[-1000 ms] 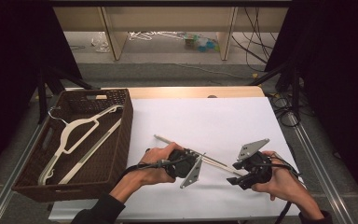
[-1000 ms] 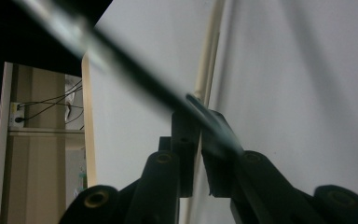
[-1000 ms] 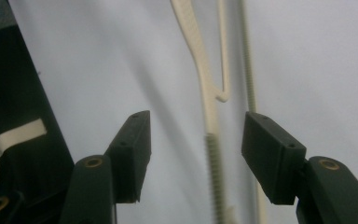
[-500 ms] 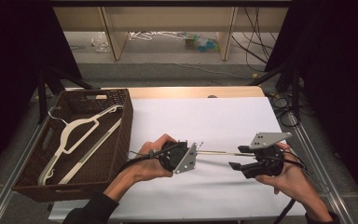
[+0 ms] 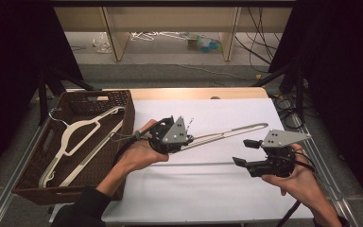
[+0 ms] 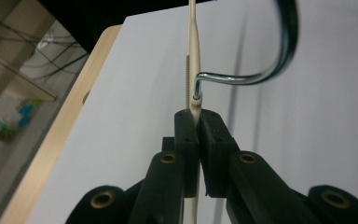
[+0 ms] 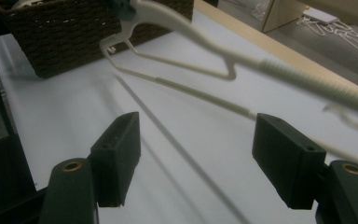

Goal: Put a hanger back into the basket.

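A cream plastic hanger (image 5: 227, 132) with a metal hook (image 6: 261, 74) is held in the air above the white table sheet (image 5: 208, 189). My left gripper (image 5: 189, 140) is shut on its neck just below the hook, and the pads (image 6: 186, 128) pinch the thin cream stem (image 6: 193, 46). To the right, my right gripper (image 5: 244, 152) stands open. Its jaws have just been opening, with nothing pressed between them (image 7: 198, 149). The hanger (image 7: 205, 42) passes just beyond its tips.
A dark wicker basket (image 5: 123, 101) stands at the left edge of the table and holds other cream hangers (image 5: 80, 135). The basket (image 7: 74, 32) also appears far off in the right gripper view. A wooden table edge (image 5: 194, 92) runs along the back.
The left gripper has risen and swung the hanger up off the sheet. The right gripper's jaws have spread wider, and the hanger's far end has drawn away from them.
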`<state>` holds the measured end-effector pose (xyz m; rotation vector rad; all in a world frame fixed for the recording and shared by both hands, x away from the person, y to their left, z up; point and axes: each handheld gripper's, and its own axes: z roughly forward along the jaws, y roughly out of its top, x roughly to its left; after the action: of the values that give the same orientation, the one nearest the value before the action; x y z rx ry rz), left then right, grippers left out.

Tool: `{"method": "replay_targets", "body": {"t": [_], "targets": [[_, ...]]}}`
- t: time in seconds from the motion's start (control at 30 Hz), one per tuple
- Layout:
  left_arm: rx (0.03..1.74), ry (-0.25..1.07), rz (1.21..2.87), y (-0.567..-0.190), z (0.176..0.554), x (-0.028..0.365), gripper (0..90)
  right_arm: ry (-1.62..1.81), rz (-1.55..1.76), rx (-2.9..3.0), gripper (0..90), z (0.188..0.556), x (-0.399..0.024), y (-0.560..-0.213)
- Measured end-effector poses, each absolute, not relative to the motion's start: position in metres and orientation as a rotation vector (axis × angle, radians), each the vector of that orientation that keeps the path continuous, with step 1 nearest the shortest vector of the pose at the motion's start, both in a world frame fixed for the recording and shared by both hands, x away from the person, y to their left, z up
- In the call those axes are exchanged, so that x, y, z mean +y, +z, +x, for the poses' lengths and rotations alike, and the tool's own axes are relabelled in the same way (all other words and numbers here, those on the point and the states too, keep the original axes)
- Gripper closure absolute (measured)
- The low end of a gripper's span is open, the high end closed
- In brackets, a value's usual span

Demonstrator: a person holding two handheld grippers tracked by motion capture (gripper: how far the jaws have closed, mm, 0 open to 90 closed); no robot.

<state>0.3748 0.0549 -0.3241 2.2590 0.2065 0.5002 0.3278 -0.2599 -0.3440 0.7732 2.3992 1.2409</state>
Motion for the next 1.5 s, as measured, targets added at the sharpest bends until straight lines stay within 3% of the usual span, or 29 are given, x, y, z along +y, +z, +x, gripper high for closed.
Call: {"method": "replay_targets", "body": {"t": [0.63, 1.07, 1.5], "targets": [[0.546, 0.229, 1.997, -0.276, 0.368, 0.124, 85.7, 1.215, 0.769, 2.502, 32.1, 0.326, -0.249, -0.369], [0.622, 0.184, 1.898, -0.257, 0.349, 0.179, 85.8, 1.201, 0.783, 2.522, 31.5, 0.323, -0.253, -0.378], [0.717, 0.229, 1.779, -0.225, 0.333, 0.246, 85.7, 1.178, 0.807, 2.534, 31.3, 0.323, -0.258, -0.386]]}}
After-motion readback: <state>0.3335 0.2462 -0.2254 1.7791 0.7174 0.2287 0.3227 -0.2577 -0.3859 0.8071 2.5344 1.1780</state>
